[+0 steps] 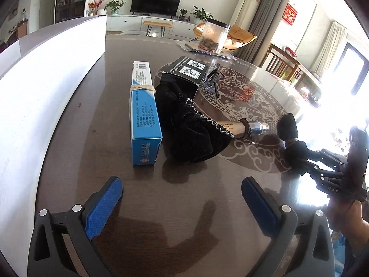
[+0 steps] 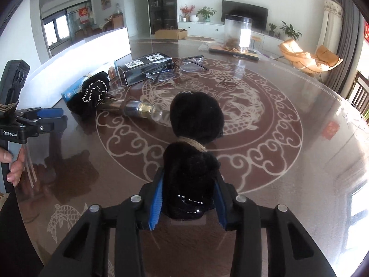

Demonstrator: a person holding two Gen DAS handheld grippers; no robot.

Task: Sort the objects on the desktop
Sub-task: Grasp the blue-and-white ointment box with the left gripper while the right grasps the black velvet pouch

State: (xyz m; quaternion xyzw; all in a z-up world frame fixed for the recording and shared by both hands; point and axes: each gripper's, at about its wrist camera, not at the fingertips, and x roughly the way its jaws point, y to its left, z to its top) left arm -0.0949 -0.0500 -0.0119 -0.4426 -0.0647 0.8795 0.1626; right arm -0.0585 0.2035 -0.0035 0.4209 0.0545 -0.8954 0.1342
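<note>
My right gripper (image 2: 189,180) is shut on a small black velvet pouch (image 2: 196,115) tied with tan string, held just over the dark table (image 2: 276,152). The left wrist view shows the same pouch (image 1: 288,127) at the right gripper (image 1: 297,154). My left gripper (image 1: 182,184) stands open above the table's near edge, with nothing between its blue pads (image 1: 108,198). Ahead of it lie a blue carton (image 1: 144,115), a larger black velvet bag (image 1: 184,124) with a silver bottle (image 1: 249,128) sticking out, a black box (image 1: 184,73) and glasses (image 1: 214,80).
A tall white panel (image 1: 46,92) stands along the table's left side. A clear jar (image 2: 237,34) sits on a board at the far edge. The table's dragon-patterned middle (image 2: 242,106) is bare glass. A hand (image 2: 13,168) grips the left gripper's handle.
</note>
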